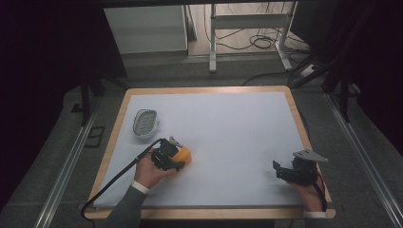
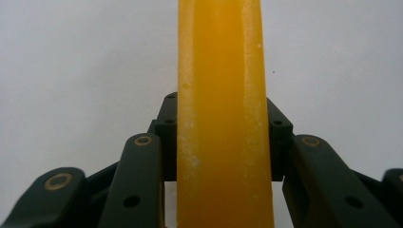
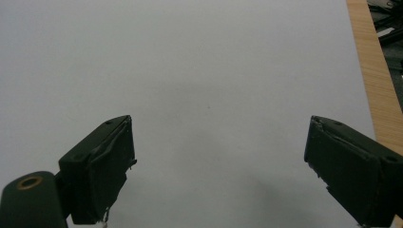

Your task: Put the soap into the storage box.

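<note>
Tongs on the left (image 1: 177, 159), at lower left of the high view, clenched on a yellow block (image 1: 183, 156) low over the white table (image 1: 228, 128). Block squeezed right in the middle between both black pads (image 2: 167, 137). Best to lift slowly, keep the squeeze even, maybe carry toward the little clear dish (image 1: 145, 122) farther up-left. Right tongs (image 1: 285, 172) at lower right, wide apart, grasping nothing. No words or labels to read anywhere.

The left hand-held gripper (image 1: 177, 157) is held low in the left hand (image 1: 151, 172), jaws clamped; the right hand-held gripper (image 1: 280, 170) is kept wide-jawed.
</note>
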Demonstrator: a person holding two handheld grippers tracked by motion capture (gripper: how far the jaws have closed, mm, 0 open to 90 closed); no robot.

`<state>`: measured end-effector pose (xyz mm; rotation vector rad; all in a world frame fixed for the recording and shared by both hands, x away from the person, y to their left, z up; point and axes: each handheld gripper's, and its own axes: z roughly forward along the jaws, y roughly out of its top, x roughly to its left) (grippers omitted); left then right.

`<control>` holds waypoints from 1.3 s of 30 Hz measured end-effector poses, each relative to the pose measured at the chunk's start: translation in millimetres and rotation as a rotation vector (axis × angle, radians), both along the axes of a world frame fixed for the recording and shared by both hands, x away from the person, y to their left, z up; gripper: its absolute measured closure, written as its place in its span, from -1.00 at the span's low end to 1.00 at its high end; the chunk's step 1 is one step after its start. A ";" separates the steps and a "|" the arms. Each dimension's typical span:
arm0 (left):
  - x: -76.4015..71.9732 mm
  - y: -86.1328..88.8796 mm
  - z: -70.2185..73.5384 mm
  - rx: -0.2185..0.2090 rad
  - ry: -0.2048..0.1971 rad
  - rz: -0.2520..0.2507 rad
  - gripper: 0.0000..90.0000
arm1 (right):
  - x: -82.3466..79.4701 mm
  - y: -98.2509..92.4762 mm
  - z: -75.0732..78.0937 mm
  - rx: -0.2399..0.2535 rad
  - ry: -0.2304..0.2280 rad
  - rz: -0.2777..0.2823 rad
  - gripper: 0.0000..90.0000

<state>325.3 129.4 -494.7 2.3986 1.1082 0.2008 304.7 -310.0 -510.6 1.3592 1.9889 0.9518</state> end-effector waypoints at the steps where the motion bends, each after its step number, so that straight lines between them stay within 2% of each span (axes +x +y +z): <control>1: 0.0 0.7 0.7 -0.004 -0.001 0.001 0.35 | -0.2 0.0 0.5 0.004 -0.001 0.003 -0.79; 9: 1.4 10.3 11.0 -0.037 0.000 -0.007 0.35 | -1.1 1.5 1.7 0.004 -0.012 0.002 -0.79; 12: 2.3 14.6 15.3 -0.053 -0.029 0.003 0.35 | -1.0 1.3 1.4 0.003 -0.008 0.003 -0.79; 19: 9.6 27.9 25.8 -0.057 -0.049 0.033 0.35 | -0.6 0.4 0.6 0.001 -0.004 0.001 -0.79; 28: 13.0 35.3 30.7 -0.082 -0.051 0.050 0.35 | -0.6 0.0 0.2 0.004 -0.006 0.003 -0.79; 39: 21.0 46.5 34.8 -0.076 -0.063 0.089 0.35 | -0.3 -0.7 -0.5 0.002 -0.003 0.003 -0.79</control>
